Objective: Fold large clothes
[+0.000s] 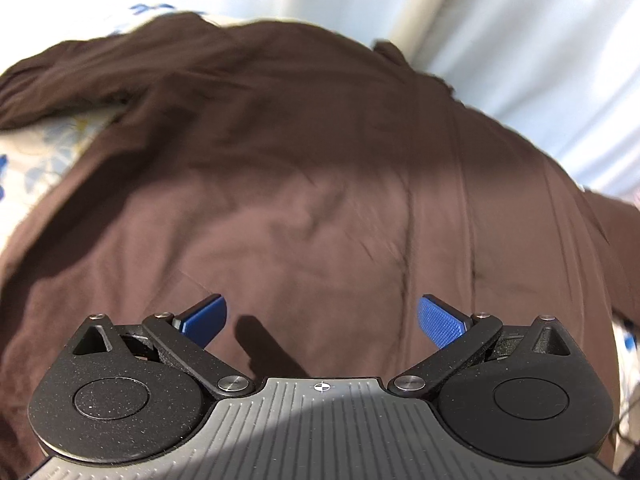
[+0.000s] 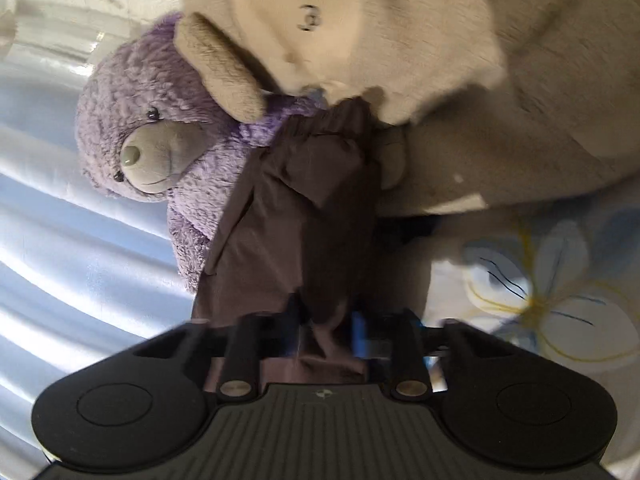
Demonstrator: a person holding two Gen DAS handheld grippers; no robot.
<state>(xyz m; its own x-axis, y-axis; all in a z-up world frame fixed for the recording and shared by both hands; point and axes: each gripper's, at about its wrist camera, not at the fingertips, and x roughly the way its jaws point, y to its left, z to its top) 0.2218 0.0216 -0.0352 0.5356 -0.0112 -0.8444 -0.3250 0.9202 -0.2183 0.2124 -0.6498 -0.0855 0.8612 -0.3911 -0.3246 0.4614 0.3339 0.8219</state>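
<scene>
- The right gripper's (image 2: 334, 336) fingers are smeared by motion and mostly buried in a bunch of brown garment (image 2: 304, 200), so their pads cannot be made out.
- The cream plush toy (image 2: 360, 20) is cut off by the top edge; its dark markings are blurred.
- The garment hides the purple teddy bear's (image 2: 152, 128) body.
- In the left wrist view, the brown garment (image 1: 280, 160) runs past the left and bottom edges, covering most of the floral bed sheet (image 1: 52, 140).

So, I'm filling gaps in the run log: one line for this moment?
left tongs: open over garment | right tongs: shut on garment | plush toys behind
</scene>
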